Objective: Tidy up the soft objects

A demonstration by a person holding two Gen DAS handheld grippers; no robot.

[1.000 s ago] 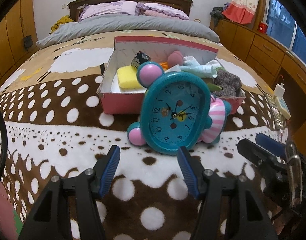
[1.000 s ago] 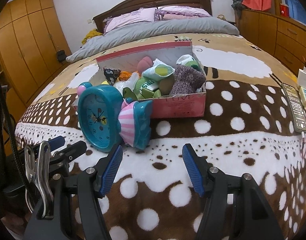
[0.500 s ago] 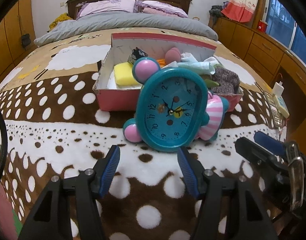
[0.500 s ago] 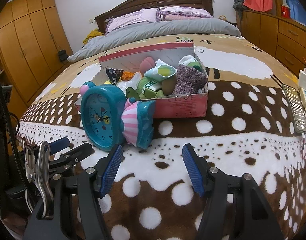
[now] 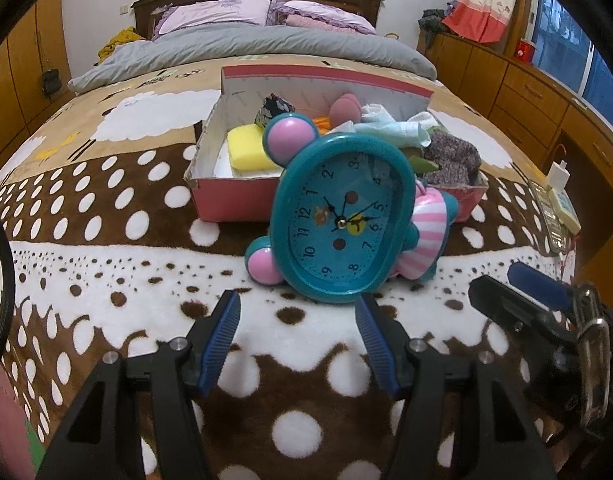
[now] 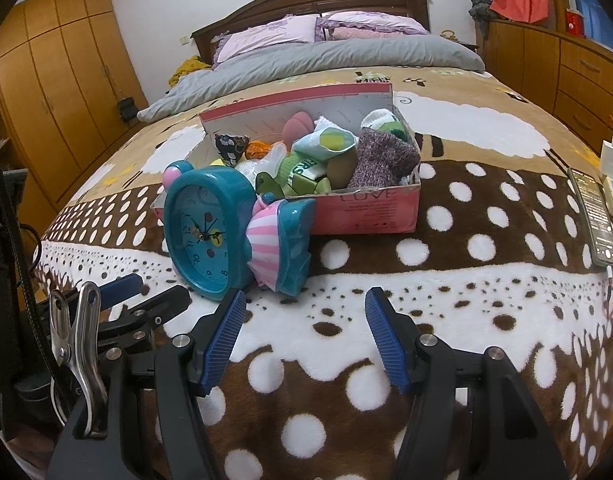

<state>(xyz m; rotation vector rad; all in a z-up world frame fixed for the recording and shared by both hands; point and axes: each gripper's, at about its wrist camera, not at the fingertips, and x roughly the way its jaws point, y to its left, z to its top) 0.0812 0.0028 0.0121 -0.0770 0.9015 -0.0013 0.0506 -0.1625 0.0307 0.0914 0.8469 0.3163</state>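
- I see my left gripper [image 5: 297, 334] with jaws apart and empty, just short of the teal clock [image 5: 342, 220].
- My right gripper [image 6: 304, 330] is likewise apart, holding nothing, over the spotted blanket [image 6: 446, 292] beside the clock.
- The clock lies tilted on its side on the blanket.
- Directly behind the clock sits the pink box [image 6: 370, 210], holding the soft objects: yellow sponge [image 5: 248, 152], purple knit sock [image 6: 382, 158].
- Beyond the box, grey duvet [image 5: 266, 46].

Even, soft indoor light — sharp focus, no glare; fisheye bends the edges, corners black.
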